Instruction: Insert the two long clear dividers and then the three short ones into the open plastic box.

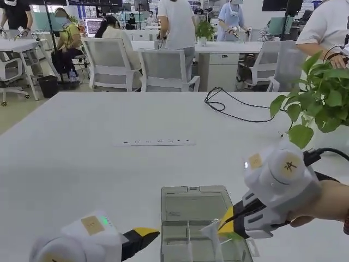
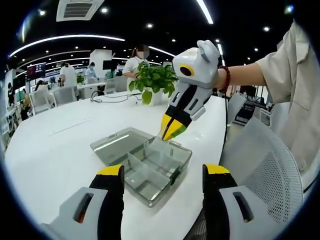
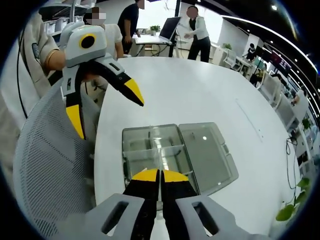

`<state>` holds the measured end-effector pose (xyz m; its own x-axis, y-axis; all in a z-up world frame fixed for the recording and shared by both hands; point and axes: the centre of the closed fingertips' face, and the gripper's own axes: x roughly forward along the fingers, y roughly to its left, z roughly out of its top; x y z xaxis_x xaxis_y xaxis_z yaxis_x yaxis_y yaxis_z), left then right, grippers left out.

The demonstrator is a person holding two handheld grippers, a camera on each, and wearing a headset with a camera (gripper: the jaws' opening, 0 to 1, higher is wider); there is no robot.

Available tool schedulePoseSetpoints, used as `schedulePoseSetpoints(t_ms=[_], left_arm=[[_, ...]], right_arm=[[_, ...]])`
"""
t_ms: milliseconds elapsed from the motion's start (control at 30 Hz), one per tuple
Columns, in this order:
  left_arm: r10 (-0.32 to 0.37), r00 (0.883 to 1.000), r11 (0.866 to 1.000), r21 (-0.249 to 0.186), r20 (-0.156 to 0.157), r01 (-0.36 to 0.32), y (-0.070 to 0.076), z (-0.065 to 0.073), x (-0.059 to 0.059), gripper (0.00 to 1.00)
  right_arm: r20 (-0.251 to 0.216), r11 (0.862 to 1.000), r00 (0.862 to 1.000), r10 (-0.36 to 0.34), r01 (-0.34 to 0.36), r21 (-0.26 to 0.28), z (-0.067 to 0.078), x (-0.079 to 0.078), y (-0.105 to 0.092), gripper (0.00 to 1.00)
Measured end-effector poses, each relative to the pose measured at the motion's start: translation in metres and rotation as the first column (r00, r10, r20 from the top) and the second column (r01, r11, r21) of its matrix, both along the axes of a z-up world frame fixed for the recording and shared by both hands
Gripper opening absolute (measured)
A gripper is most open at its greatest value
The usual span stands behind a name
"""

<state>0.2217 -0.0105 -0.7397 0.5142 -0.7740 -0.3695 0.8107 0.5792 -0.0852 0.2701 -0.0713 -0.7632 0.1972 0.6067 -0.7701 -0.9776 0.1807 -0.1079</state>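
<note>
Table: white, with an open clear plastic box at its near edge, just in front of the person. The box's lid is folded back flat on the far side.

Box interior: clear partitions already stand in the tray, at least one running lengthwise and one crossing it. The exact count cannot be determined.

Right tool: clenched, its yellow tips pressed together on a clear divider. The divider hangs from the tips above the right part of the tray, tilted. Whether its lower edge touches the box cannot be determined. In the right gripper view the tips point straight down at the tray.

Left tool: released, jaws spread wide and grasping nothing. It hovers just beside the left side of the box, apart from it.

Other items: a potted plant stands at the right edge of the table, and a black cable loops across the far part, both well apart from the box.
</note>
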Motion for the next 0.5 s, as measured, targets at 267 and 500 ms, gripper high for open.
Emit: schedulePoseSetpoints(t_ms=[267,500], left_arm=[[-0.003,1.0,1.0,0.011,-0.005,0.003,0.0008,-0.0026,0.0002,0.63],[-0.006,1.0,1.0,0.014,0.0,0.006,0.0007,-0.0017,0.0005,0.63]], right_arm=[[-0.018,1.0,1.0,-0.001,0.001,0.006,-0.0016,0.0008,0.0022,0.02],[-0.018,1.0,1.0,0.02,-0.021,-0.004,-0.0037,0.0012,0.0097,0.02]])
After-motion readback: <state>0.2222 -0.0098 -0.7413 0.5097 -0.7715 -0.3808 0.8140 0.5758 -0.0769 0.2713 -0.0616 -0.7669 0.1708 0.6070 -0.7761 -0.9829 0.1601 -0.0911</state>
